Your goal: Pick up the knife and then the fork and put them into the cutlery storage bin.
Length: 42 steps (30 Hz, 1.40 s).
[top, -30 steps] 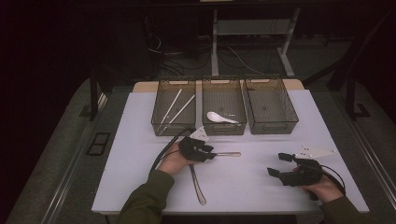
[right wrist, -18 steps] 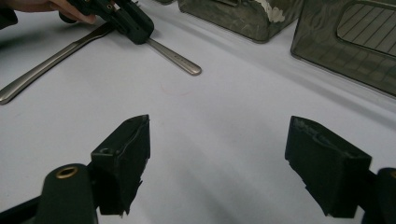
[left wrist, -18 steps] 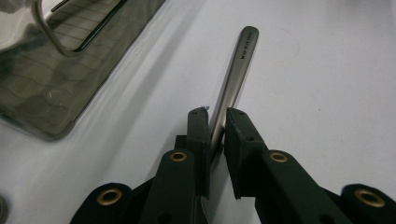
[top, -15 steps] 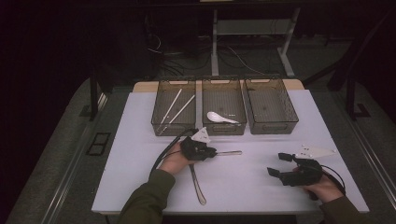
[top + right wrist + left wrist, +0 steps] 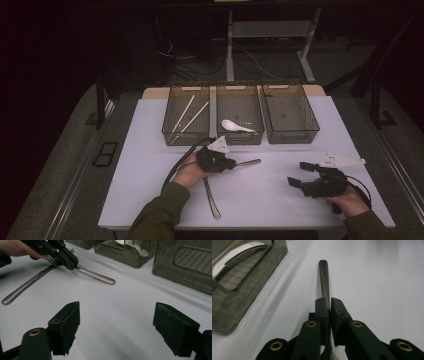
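My left gripper point(image 5: 232, 163) point(image 5: 329, 301) rests on the white table, shut on the handle of a metal utensil point(image 5: 249, 162) point(image 5: 324, 277). Its jaws have just been closing on that handle. The handle sticks out past the pads, pointing right in the high view. In the right gripper view the left gripper point(image 5: 70, 263) clamps the same utensil point(image 5: 96, 276), and prongs show behind the jaws. A second metal utensil point(image 5: 212, 197) point(image 5: 25, 288) lies on the table beside the left hand. My right gripper point(image 5: 298, 174) point(image 5: 116, 323) sits at the table's right with its jaws wide open and nothing between them.
Three smoky plastic bins stand in a row at the back of the table. The left bin point(image 5: 170, 134) holds two white sticks point(image 5: 189, 114), the middle bin point(image 5: 239, 139) a white spoon point(image 5: 236, 125), and the right bin point(image 5: 292, 135) nothing. The middle bin's corner point(image 5: 239, 290) lies left of the left gripper.
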Motion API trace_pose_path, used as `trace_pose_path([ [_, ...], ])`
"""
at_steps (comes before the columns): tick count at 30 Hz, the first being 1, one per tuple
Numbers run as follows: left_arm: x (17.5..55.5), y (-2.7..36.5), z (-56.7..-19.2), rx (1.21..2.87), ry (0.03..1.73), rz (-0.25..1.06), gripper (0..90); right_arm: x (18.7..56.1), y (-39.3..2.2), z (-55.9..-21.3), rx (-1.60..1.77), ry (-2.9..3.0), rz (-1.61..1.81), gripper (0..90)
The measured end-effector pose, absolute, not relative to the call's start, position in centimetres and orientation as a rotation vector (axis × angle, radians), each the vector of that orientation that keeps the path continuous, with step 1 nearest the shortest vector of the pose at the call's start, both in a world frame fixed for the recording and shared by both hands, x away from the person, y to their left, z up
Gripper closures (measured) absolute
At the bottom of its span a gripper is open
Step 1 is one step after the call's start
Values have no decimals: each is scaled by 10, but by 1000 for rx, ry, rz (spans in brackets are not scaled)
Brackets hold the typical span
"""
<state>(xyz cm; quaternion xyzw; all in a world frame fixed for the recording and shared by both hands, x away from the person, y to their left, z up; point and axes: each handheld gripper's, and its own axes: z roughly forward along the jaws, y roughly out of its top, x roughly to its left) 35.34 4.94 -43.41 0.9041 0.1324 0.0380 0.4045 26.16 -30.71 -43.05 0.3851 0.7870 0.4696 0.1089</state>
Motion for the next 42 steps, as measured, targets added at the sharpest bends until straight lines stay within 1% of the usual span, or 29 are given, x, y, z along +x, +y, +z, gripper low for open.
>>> trace_pose_path([
  [8,345,55,-417,2234,307,86,846,261,-307,-427,1106,2339,1396,188],
  [11,340,57,-411,2220,296,77,846,259,-306,-423,1088,2351,1396,161],
  [16,330,58,-401,2218,259,51,846,260,-306,-414,1084,2395,1411,160],
  [24,315,55,-394,2237,198,24,846,261,-298,-405,934,2514,1396,166],
  [27,309,54,-393,2240,174,7,846,263,-292,-399,855,2565,1414,210],
  [33,297,49,-393,2261,123,-17,845,268,-274,-388,733,2639,1405,243],
  [35,293,47,-393,2254,118,-32,845,270,-266,-386,684,2676,1376,289],
  [40,288,43,-392,2260,87,-40,845,272,-240,-383,561,2774,1304,360],
  [42,288,42,-391,2261,61,-38,845,274,-230,-382,496,2813,1282,402],
])
